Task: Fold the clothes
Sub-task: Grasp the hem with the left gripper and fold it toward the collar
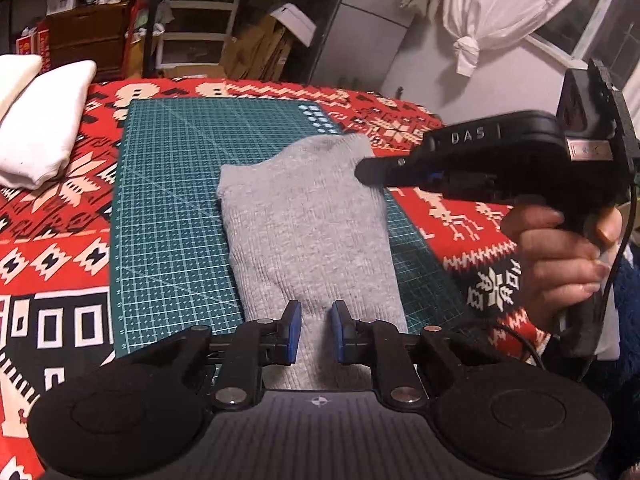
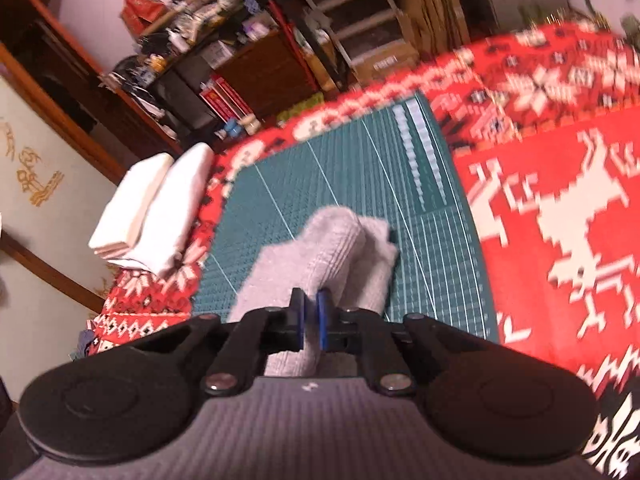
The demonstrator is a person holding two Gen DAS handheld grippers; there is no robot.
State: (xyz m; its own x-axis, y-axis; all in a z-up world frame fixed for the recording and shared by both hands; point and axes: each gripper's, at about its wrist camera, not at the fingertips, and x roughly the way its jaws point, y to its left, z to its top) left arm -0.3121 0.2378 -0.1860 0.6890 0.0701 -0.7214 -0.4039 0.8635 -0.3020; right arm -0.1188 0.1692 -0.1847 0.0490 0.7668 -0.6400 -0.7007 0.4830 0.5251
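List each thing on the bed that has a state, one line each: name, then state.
Grey garment: folded into a narrow strip, lying flat on the mat.
Green cutting mat: flat on the blanket, partly covered by the garment.
White folded cloths: folded, set side by side, off the mat.
Left gripper: nearly closed, small gap, over the garment's near end.
Right gripper: shut, above the garment; nothing visibly held.
Curtain: tied in a knot.
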